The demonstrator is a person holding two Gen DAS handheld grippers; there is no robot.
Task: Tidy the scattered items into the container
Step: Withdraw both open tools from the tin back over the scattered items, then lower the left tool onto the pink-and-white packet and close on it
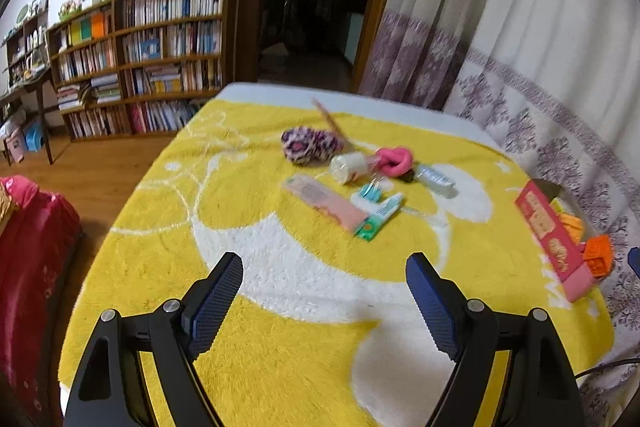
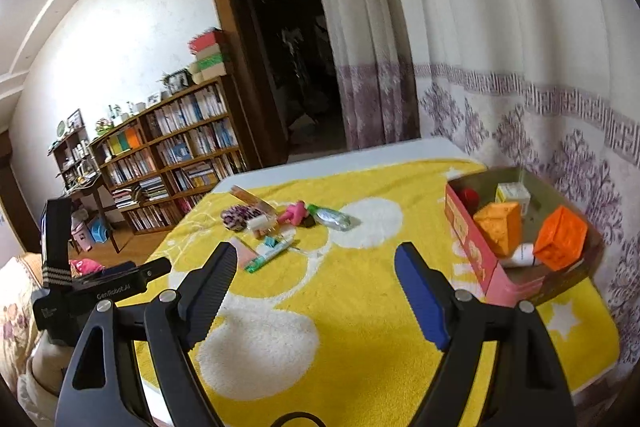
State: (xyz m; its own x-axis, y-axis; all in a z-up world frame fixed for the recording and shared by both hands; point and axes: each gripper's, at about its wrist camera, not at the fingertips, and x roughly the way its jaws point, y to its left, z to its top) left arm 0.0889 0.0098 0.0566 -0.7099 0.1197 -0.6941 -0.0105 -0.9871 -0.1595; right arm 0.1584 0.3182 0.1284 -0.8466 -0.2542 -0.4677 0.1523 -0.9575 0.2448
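Judging from how things lie, the tidying is partly done: the red and pink box [image 2: 472, 251] serving as the container stands ahead and to the right of the right claw [image 2: 316, 281], already holding two orange cartons [image 2: 500, 227] among other things, while a cluster of loose items lies well ahead of both claws on the yellow blanket [image 1: 280, 367] of the bed. Both claws are seen released, with jaws spread wide and nothing between them; the left claw [image 1: 324, 293] hangs above bare blanket, short of the cluster. Among the scattered things, the pink flat pack [image 1: 326, 201] nearest the left claw looks light and stiff but thin, so it would probably be best pinched across its narrow width at one end, where an edge can be lifted off the pile. The leopard-print fabric bundle [image 1: 310, 145], farther ahead, appears soft and compressible and could be taken anywhere through its middle. The clear plastic bottle [image 1: 436, 179], ahead and to the right, is likely light, smooth and prone to rolling, so a grip across its body is suggested. The green and white tube [image 1: 380, 219], lying against the pink pack, seems soft and should be squeezed gently near its cap. The pink knotted piece [image 1: 394, 159] looks rubbery and easily held.
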